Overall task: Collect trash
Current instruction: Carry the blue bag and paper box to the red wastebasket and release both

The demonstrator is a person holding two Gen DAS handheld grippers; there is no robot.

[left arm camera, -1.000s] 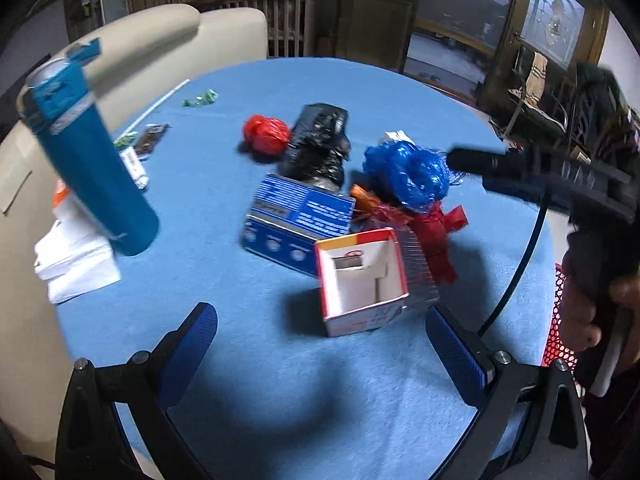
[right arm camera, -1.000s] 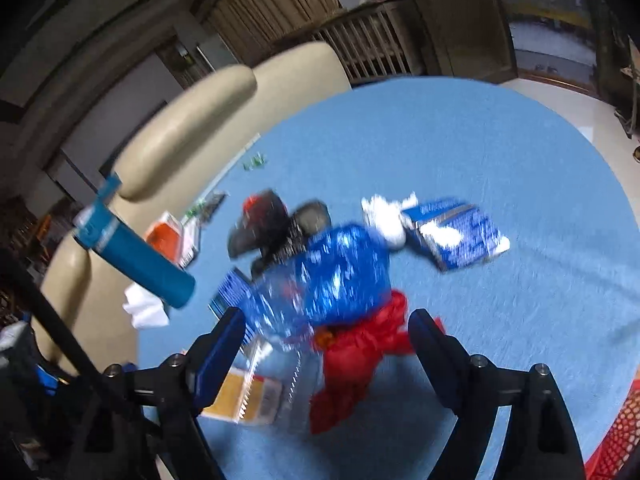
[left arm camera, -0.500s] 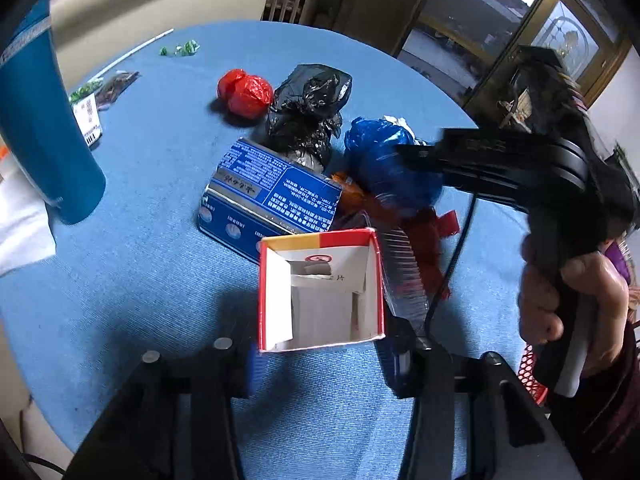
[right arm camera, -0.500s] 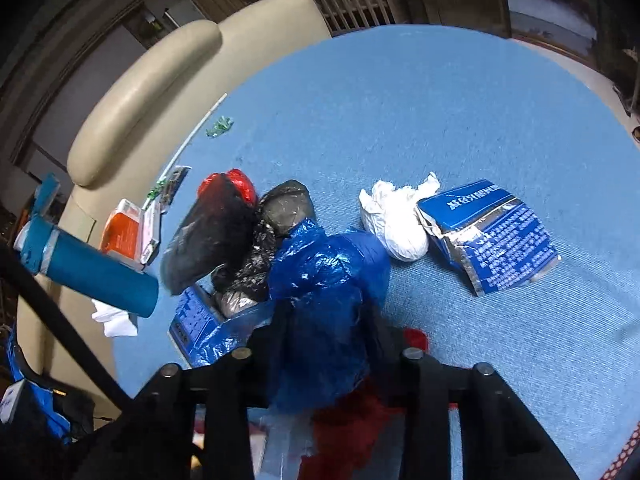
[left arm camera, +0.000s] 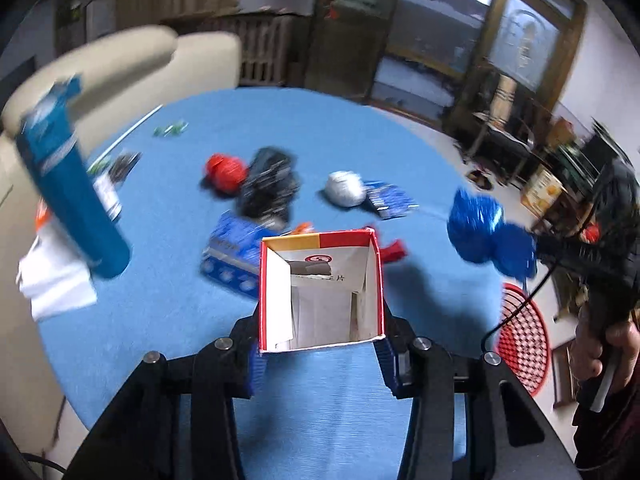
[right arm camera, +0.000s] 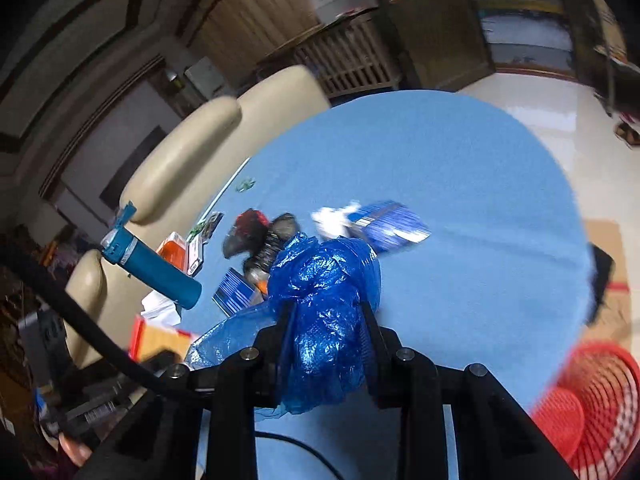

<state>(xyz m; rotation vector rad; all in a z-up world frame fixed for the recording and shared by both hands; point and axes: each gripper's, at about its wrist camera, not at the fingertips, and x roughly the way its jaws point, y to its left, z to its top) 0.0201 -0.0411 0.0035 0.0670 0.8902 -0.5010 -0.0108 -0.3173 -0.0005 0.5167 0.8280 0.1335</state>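
Observation:
My left gripper (left arm camera: 320,352) is shut on an open red and white carton (left arm camera: 320,292), held above the round blue table (left arm camera: 160,280). My right gripper (right arm camera: 326,344) is shut on a crumpled blue plastic bag (right arm camera: 324,300), lifted off the table; the bag also shows in the left wrist view (left arm camera: 484,232), over the table's right edge. A red mesh basket (left arm camera: 524,340) stands on the floor to the right, also seen in the right wrist view (right arm camera: 588,400). On the table lie a red bag (left arm camera: 226,170), a black bag (left arm camera: 270,188), a white wad (left arm camera: 344,188) and blue packets (left arm camera: 232,248).
A blue bottle (left arm camera: 72,196) stands at the table's left by white paper (left arm camera: 56,280) and small wrappers (left arm camera: 120,168). Cream chairs (left arm camera: 120,68) stand behind the table. A foil packet (left arm camera: 390,200) lies by the white wad. A black cable (right arm camera: 80,320) crosses the right wrist view.
Both grippers closed on their items and lifted them: left on the carton, right on the blue bag. The right gripper carried the bag off the pile toward the right edge.

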